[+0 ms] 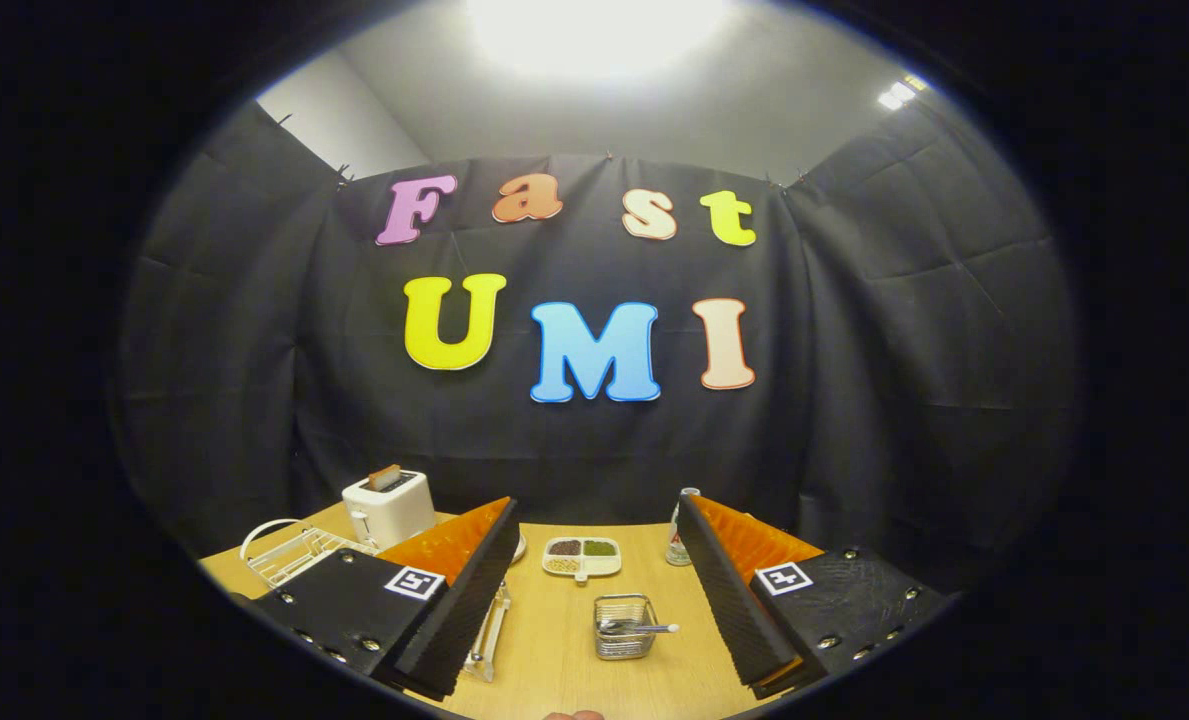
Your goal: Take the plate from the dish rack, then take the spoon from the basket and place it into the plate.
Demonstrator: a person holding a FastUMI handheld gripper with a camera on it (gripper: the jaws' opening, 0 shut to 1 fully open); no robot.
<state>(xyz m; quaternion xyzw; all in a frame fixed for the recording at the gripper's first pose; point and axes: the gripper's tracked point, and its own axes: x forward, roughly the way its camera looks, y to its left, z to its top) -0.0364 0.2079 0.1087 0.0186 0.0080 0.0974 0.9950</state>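
Observation:
My gripper [599,520] is open, its two black-and-orange fingers spread wide above a wooden table [554,660], with nothing between them. Between and just ahead of the fingers stands a small wire basket [624,628] with a spoon [644,628] lying in it, handle pointing right. To the left of the left finger sits a white wire dish rack [299,553], with a white curved rim [259,530] rising at its far-left end; I cannot tell whether that is the plate. The left finger hides much of the rack's right side.
A white toaster [389,508] with a slice of bread stands behind the rack. Beyond the basket lie a white sectioned dish of grains [581,556] and a small bottle [682,535]. A clear holder [489,630] sits by the left finger. A person's fingertip [574,714] shows nearest me.

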